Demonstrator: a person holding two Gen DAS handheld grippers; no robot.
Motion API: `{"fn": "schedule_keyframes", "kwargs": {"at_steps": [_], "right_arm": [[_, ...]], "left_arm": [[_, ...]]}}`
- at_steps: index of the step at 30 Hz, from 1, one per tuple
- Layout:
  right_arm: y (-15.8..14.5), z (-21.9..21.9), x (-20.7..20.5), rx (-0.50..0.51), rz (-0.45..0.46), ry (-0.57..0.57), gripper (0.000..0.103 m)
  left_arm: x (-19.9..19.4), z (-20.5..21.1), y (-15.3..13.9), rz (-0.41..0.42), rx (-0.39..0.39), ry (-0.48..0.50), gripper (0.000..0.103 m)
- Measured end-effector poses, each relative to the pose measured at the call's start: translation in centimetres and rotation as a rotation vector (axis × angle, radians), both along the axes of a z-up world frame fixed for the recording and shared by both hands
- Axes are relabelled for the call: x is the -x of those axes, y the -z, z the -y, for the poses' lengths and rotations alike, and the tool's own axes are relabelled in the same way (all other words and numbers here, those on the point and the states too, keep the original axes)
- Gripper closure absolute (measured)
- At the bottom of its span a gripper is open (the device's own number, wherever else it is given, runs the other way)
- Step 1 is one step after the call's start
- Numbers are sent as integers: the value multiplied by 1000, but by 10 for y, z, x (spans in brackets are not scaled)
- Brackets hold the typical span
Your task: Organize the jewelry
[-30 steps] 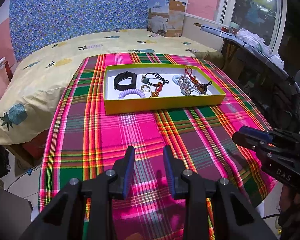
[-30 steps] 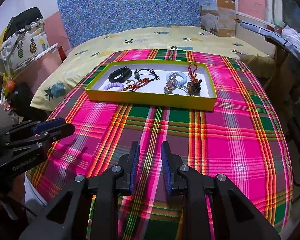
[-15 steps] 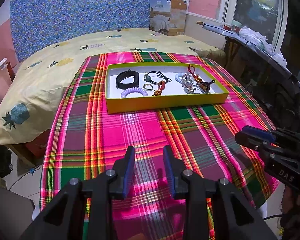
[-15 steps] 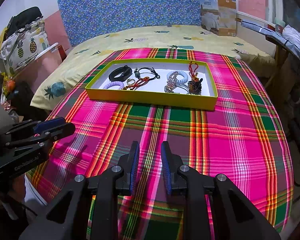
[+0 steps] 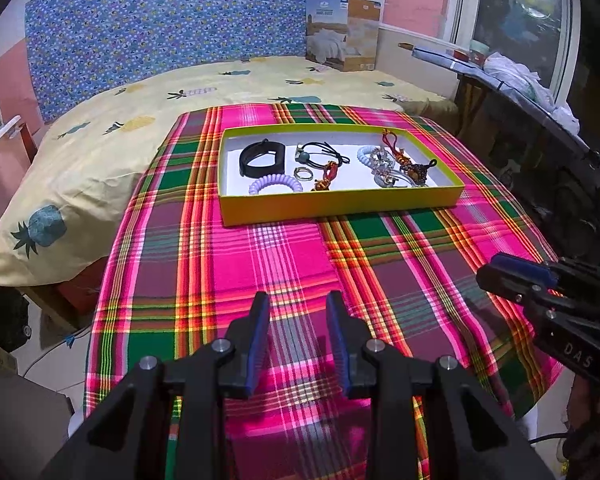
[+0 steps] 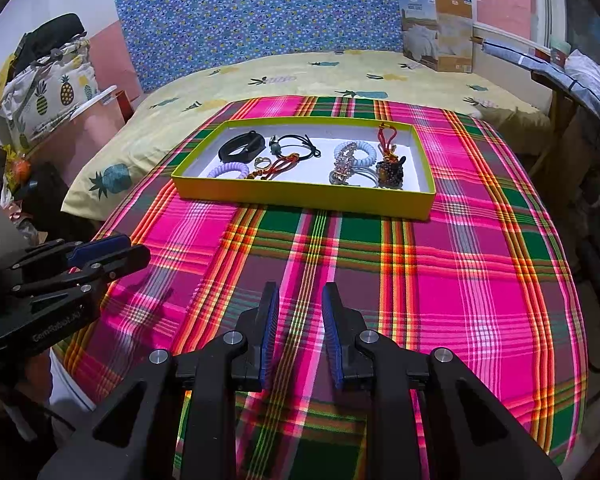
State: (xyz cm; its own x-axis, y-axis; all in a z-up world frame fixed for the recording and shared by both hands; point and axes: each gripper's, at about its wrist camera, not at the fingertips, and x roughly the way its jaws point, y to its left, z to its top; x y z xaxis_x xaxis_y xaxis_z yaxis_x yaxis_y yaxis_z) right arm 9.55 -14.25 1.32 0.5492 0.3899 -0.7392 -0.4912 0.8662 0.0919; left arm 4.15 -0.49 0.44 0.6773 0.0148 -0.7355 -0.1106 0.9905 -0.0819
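Observation:
A yellow tray point(image 5: 340, 206) point(image 6: 300, 196) with a white floor sits at the far side of the plaid cloth. In it lie a black band point(image 5: 260, 158) point(image 6: 240, 146), a lilac spiral tie point(image 5: 275, 183) point(image 6: 228, 170), a small ring point(image 5: 303, 173), a black cord tie point(image 5: 320, 150), a red knotted cord point(image 5: 327, 176), a pale blue spiral tie point(image 5: 367, 155) and a brown beaded piece point(image 5: 416, 170) point(image 6: 390, 174). My left gripper point(image 5: 298, 300) point(image 6: 116, 252) and right gripper point(image 6: 298, 292) point(image 5: 500, 268) hover open over the near cloth, nothing between their fingers, well short of the tray.
The pink and green plaid cloth point(image 5: 284, 256) covers a table that butts against a bed with a pineapple-print sheet point(image 5: 112, 136). A cardboard box point(image 5: 344, 32) stands at the bed's far end. A cluttered dark ledge point(image 5: 532, 92) runs along the right.

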Motion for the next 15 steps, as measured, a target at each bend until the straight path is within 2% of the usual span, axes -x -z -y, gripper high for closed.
{"fn": "schedule_keyframes", "kwargs": {"at_steps": [15], "right_arm": [[0,-1,1,0,0,0,81]], "left_arm": [[0,0,0,4,11,-8,73]]}}
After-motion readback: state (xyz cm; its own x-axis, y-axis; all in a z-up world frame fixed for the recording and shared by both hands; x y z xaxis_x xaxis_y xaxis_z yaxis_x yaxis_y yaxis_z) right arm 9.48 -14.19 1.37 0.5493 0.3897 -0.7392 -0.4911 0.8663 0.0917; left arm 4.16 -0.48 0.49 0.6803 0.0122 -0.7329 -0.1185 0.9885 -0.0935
